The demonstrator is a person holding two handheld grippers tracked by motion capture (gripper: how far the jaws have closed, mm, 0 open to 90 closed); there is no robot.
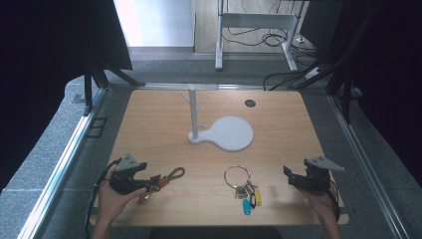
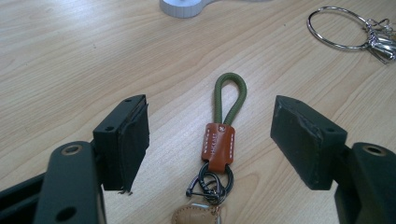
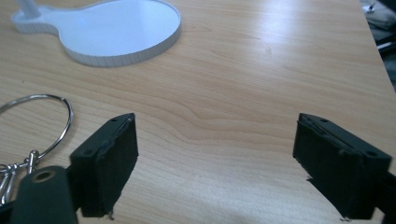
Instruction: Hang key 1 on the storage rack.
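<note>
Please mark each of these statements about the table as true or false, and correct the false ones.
1. The left gripper has its jaws open on either side of the green cord keychain. True.
2. The right gripper is shut on the big key ring. False: its jaws are open over bare wood, and the ring lies beside them.
3. The white stand is upright on its flat white base. True.
4. A keychain hangs from the stand's pegs. False: the pegs are bare; both keychains lie on the table.
5. Coloured tags are attached to the key ring. True.
</note>
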